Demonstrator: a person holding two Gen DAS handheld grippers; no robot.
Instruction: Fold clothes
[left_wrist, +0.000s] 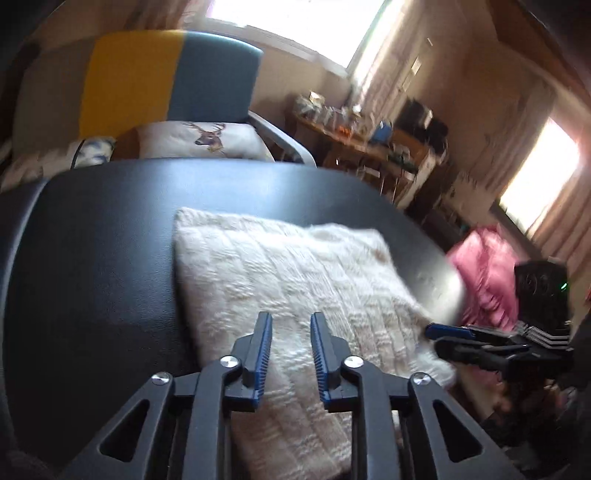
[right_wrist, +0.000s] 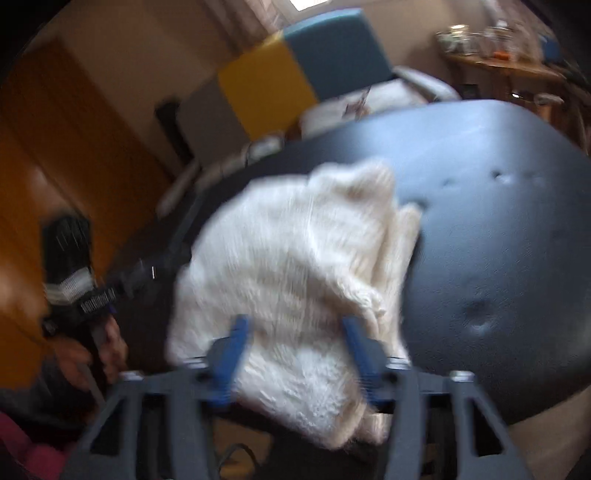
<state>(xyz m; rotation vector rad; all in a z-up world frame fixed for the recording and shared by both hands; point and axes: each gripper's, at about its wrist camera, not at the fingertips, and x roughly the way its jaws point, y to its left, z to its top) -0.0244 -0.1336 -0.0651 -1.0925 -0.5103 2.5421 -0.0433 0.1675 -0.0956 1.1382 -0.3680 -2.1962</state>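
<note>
A cream knitted garment (left_wrist: 280, 266) lies folded in a rough rectangle on the black padded table (left_wrist: 92, 240). My left gripper (left_wrist: 291, 332) hovers over the garment's near part. Its blue pads stand a little apart and nothing is pinched between them. My right gripper (left_wrist: 433, 338) sits at the garment's right edge. In the blurred right wrist view, the right gripper (right_wrist: 296, 343) is wide open. The garment (right_wrist: 295, 251) lies between and beyond its fingers, which do not press on it. The left gripper (right_wrist: 147, 275) reaches in at the cloth's left edge.
A pink cloth (left_wrist: 484, 273) lies beyond the table's right edge. Behind the table stands a chair with a yellow and blue back (left_wrist: 166, 81), holding a deer-print cushion (left_wrist: 203, 140). A cluttered wooden side table (left_wrist: 369, 136) stands near the window. A hand (right_wrist: 110, 350) holds the left gripper's handle.
</note>
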